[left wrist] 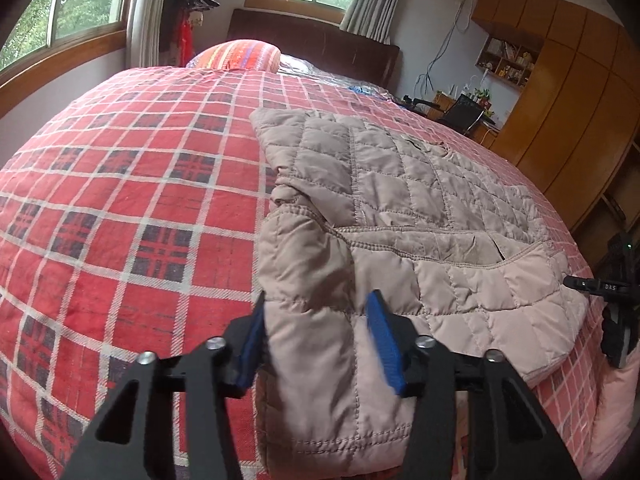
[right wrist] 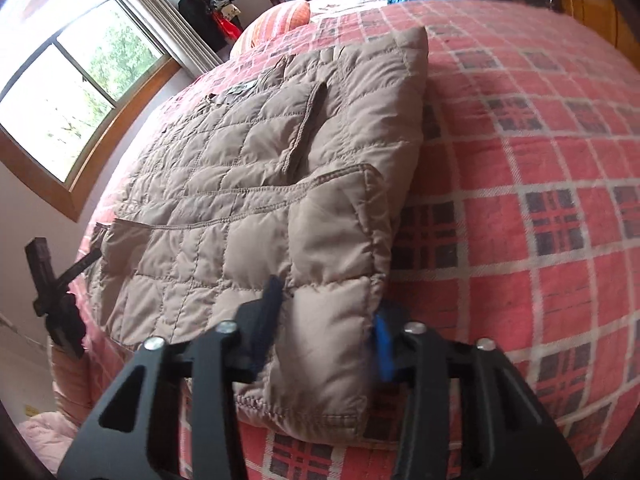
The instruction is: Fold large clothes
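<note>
Fingers [left wrist: 380,344] of left gripper [left wrist: 316,332], blue-padded, sit apart either side of a near corner of the beige quilted jacket [left wrist: 400,208]; cannot tell if they pinch the fabric. Right gripper [right wrist: 326,320] same setup on the other near corner, pads spread around padded cloth, grip unclear. Jacket lies folded, flat on the red plaid bedspread [left wrist: 120,200], near the bed's foot edge. Striped pillow [left wrist: 240,54] at far end by dark headboard [left wrist: 316,44]. Windows [left wrist: 68,8] on one side, wooden wardrobe [left wrist: 572,92] on the other.
</note>
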The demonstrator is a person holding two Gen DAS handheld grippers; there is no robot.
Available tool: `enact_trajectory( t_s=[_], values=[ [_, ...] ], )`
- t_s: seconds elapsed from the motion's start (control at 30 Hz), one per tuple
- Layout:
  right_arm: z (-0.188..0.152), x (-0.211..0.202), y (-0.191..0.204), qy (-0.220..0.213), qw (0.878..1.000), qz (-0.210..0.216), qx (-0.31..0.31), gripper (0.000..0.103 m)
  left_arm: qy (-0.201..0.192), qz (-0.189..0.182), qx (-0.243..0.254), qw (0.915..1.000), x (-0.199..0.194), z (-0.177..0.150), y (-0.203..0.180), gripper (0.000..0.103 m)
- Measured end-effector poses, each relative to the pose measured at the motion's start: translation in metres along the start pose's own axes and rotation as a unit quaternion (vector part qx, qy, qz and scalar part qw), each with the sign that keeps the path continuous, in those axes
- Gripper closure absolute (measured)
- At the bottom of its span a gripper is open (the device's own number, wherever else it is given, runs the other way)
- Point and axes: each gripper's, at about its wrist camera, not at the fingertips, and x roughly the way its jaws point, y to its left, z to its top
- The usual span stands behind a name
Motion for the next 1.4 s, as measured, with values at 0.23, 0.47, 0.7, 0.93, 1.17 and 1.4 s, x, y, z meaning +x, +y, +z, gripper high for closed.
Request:
enact_trajectory(
  t_s=[0.23,0.47,0.7,0.93,1.17,1.4],
  values=[
    [-0.002,-0.026,0.008,-0.031,0.999,0.005,-0.011,0.092,-0.047,-0.038,-0.008,0.9981,-0.024,0.001,-0.004,0.098],
    [-0.017,-0.076,0.018,-0.089,0.995,0.029,-0.031,0.094,-0.125,-0.071,-0.011,0.9896,-0.063,0.002,-0.010,0.098],
    [0.003,-0.097,0.018,-0.126,0.990,0.054,-0.020,0.094,-0.153,-0.060,-0.026,0.9861,-0.075,0.025,-0.014,0.098],
    [0.064,-0.097,0.021,-0.142,0.989,0.039,-0.007,0.094,-0.174,-0.045,-0.026,0.9835,-0.066,0.084,-0.018,0.098],
    [0.139,-0.056,0.018,-0.136,0.991,-0.004,0.006,0.094,-0.180,-0.020,-0.032,0.9829,-0.016,0.144,-0.017,0.098],
    [0.184,0.012,-0.007,-0.098,0.994,-0.028,0.031,0.094,-0.131,0.020,-0.040,0.9903,0.059,0.177,-0.008,0.098]
  ],
)
